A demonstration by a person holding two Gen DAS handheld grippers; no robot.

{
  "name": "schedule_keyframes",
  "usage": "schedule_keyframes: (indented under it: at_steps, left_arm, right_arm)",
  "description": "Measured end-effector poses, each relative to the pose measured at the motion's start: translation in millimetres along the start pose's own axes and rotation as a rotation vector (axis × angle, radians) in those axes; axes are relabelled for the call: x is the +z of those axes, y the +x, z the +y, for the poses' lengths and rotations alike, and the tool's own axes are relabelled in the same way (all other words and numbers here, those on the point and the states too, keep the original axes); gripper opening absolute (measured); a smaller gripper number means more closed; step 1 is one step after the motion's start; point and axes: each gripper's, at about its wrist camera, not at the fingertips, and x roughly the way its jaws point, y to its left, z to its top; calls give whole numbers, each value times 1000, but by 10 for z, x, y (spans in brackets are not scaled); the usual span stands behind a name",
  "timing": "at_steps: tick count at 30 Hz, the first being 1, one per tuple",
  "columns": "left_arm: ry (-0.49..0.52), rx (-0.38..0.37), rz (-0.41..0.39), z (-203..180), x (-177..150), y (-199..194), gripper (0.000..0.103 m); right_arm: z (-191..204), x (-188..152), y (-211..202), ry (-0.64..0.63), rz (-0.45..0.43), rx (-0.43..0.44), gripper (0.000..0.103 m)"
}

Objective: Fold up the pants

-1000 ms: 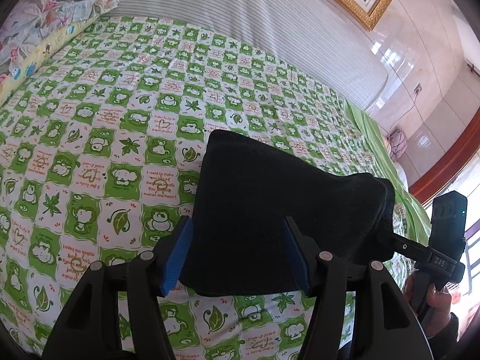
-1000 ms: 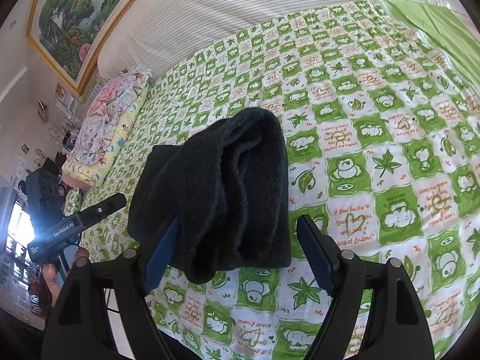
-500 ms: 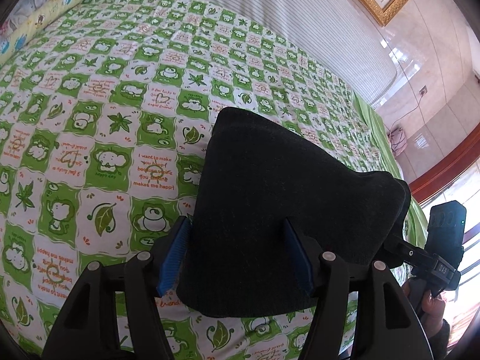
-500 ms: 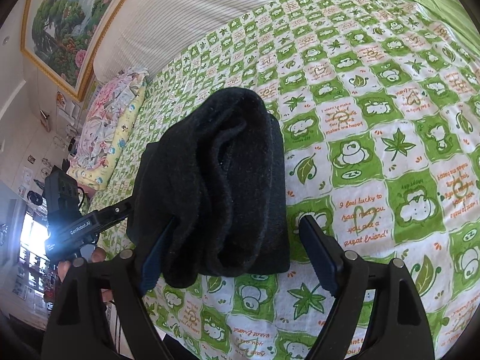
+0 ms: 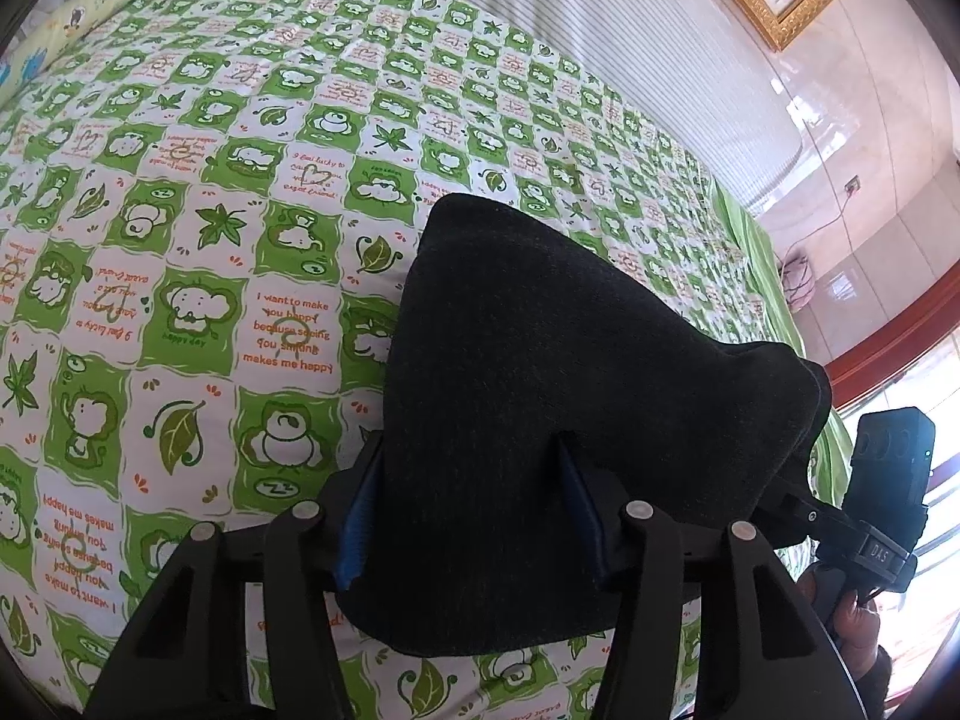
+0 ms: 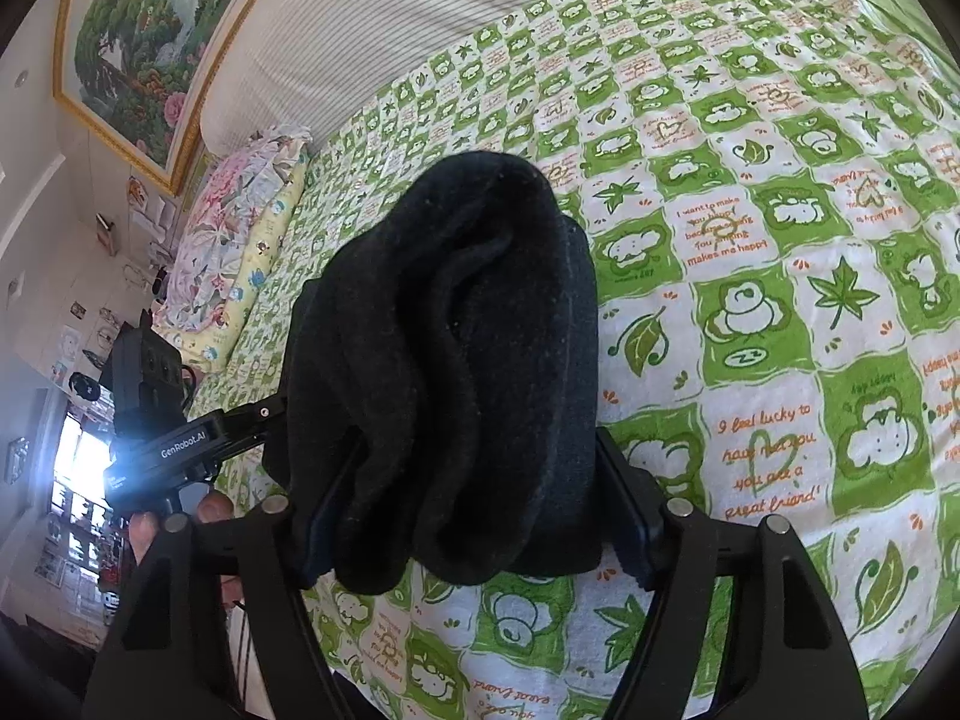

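The black pants [image 5: 540,396] are folded into a thick bundle, held up over the green-and-white patterned bed. My left gripper [image 5: 468,510] has its blue-padded fingers around one end of the bundle. My right gripper [image 6: 480,516] has its fingers around the other end, where the rolled layers of the pants [image 6: 456,360] show. Each gripper shows in the other's view: the right one at the right edge of the left wrist view [image 5: 876,516], the left one at the left of the right wrist view [image 6: 168,420]. The fingertips are hidden under cloth.
The bed sheet [image 5: 180,240] spreads wide beneath. A flowered pillow [image 6: 240,240] lies at the head of the bed by the striped headboard [image 6: 420,24]. A framed painting [image 6: 138,42] hangs above. The tiled wall [image 5: 870,150] stands beyond the bed's far side.
Both grippers have moved forward and lower over the bed with the bundle. The pants fill more of each view. The grips have not changed.
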Motion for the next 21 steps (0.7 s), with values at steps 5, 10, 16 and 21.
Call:
schedule_keyframes:
  at_steps: [5,10,16,21]
  left_arm:
    - [11,12,-9,-42,-12,-56,45]
    - [11,16,-19,-50,-19,-138,39]
    - [5,29,-47,-107,-43,-292,34]
    - [33,75,-76,-200,-76,-430,33]
  right_arm:
    - [40,7,-12,-21,-3,-14,68]
    - [60,21,-20,-28,-4,-17,66]
    - [168,41,-81,-57,-13,-10,62]
    - [235,93,-121,-75,-20,4,58]
